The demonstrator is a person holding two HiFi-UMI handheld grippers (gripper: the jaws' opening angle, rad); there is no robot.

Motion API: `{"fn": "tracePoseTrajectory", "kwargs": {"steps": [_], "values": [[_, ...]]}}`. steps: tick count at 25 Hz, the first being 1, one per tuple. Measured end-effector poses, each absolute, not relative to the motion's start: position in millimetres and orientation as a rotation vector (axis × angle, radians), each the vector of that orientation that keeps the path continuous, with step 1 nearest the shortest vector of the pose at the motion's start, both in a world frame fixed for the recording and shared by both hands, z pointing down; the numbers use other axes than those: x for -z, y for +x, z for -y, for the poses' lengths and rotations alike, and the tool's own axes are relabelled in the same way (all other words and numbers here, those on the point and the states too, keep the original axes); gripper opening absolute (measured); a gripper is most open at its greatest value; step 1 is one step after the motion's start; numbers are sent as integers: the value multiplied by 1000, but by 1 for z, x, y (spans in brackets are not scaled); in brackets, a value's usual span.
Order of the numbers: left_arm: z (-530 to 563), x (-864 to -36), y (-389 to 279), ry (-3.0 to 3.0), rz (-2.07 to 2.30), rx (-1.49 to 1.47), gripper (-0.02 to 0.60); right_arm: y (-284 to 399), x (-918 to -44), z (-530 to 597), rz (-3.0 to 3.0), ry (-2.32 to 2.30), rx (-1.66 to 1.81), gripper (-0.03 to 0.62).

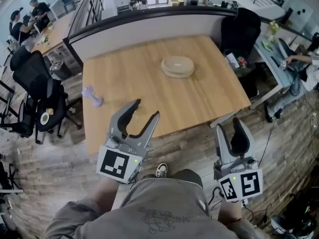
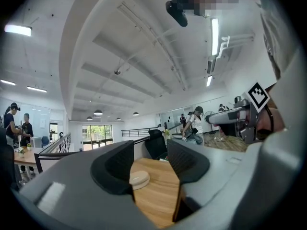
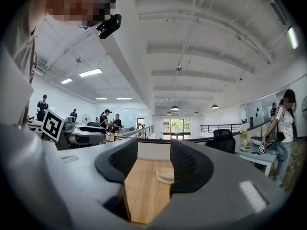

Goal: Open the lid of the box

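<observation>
The box [image 1: 177,66] is round, flat and pale wood with its lid on, and sits on the far half of the wooden table [image 1: 134,73]. My left gripper [image 1: 147,108] is open and empty above the table's near edge, well short of the box. My right gripper [image 1: 228,126] is also open and empty, held over the floor off the table's near right corner. In the left gripper view the box [image 2: 139,178] shows far off between the jaws of the left gripper [image 2: 149,162]. The right gripper view likewise has the box [image 3: 165,175] distant beyond the right gripper [image 3: 153,164].
A small purple dumbbell-shaped thing [image 1: 92,96] lies near the table's left edge. Black office chairs [image 1: 40,91] stand to the left and another chair [image 1: 239,34] at the back right. A low partition wall [image 1: 149,26] runs behind the table. My shoe [image 1: 161,170] shows below.
</observation>
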State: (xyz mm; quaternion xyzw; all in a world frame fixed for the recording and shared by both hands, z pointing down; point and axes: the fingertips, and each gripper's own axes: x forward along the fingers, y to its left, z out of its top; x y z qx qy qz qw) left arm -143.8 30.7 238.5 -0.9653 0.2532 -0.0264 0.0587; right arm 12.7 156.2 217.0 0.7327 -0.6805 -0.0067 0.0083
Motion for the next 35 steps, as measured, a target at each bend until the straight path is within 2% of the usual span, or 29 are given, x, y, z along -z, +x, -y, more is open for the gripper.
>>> {"fn": "tracePoseTrajectory", "kwargs": {"steps": [18, 28, 35], "values": [[82, -256, -60, -2842, -961, 153, 215, 118, -241, -28, 2270, 2149, -36, 195], [136, -249, 7, -2741, -1236, 212, 215, 197, -238, 68, 2482, 1875, -58, 195], [148, -253, 30, -2664, -1405, 253, 215, 226, -240, 105, 2591, 1711, -47, 195]]}}
